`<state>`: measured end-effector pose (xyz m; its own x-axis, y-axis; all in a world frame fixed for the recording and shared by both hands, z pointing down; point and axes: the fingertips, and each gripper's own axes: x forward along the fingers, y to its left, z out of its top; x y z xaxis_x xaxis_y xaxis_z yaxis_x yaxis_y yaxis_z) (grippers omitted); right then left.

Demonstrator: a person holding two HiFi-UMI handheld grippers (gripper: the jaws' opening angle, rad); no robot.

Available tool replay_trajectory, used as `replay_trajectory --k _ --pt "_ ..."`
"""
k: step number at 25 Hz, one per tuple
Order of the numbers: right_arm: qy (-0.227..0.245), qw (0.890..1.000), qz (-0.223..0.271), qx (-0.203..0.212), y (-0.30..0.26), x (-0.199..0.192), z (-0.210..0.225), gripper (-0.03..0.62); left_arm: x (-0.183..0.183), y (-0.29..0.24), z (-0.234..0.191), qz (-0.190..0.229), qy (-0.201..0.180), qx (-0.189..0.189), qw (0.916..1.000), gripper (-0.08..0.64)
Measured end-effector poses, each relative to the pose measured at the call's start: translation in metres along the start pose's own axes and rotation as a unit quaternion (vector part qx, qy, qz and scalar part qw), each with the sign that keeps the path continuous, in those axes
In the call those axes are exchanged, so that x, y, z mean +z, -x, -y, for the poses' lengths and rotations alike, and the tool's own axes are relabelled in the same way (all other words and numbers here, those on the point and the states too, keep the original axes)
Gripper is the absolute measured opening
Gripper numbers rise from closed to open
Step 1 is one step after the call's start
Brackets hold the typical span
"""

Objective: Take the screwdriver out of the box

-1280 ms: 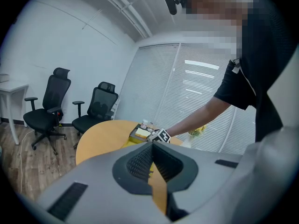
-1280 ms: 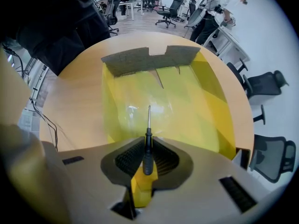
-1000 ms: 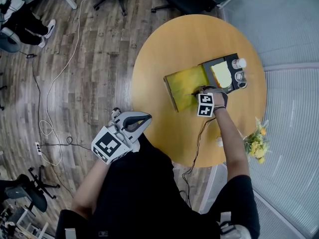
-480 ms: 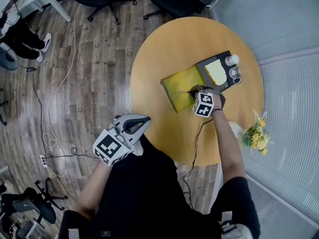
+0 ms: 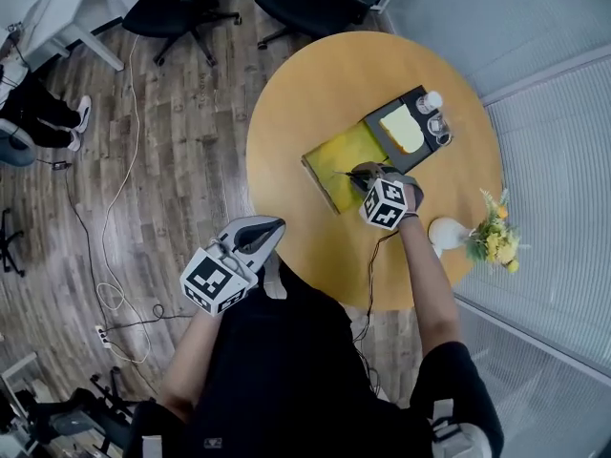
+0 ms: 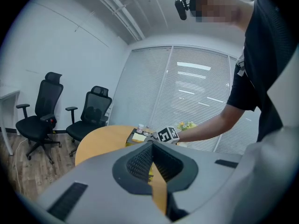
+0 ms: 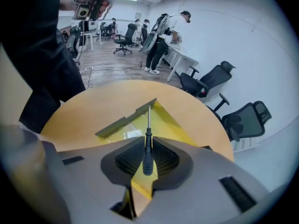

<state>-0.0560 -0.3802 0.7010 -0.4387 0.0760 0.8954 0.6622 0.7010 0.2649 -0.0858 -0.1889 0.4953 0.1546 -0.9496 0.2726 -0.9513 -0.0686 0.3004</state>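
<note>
The right gripper (image 7: 147,146) clamps the screwdriver (image 7: 148,134) by its handle. The shaft points straight out beyond the jaws, above the open yellow box (image 7: 168,122). Whether the tip touches anything is unclear. The left gripper (image 6: 152,153) is closed and empty.

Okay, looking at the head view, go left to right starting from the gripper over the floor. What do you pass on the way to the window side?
left gripper → yellow half of the open box → dark half of the box → flowers
</note>
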Motion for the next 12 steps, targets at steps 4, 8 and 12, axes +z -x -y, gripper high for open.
replay_trajectory --k 4,8,12 --pt "-0.031 0.999 0.022 -0.032 0.024 0.019 -0.005 0.044 0.005 0.005 -0.001 0.002 0.001 -0.015 0.9999 0.006" --pt "-0.052 0.997 0.028 -0.056 0.038 0.029 -0.01 0.046 0.009 0.007 -0.006 -0.006 -0.008 -0.038 0.9992 0.006" --pt "-0.084 0.993 0.038 -0.08 0.049 0.036 -0.01 0.044 0.014 0.004 -0.013 -0.012 -0.019 -0.059 0.998 0.006"
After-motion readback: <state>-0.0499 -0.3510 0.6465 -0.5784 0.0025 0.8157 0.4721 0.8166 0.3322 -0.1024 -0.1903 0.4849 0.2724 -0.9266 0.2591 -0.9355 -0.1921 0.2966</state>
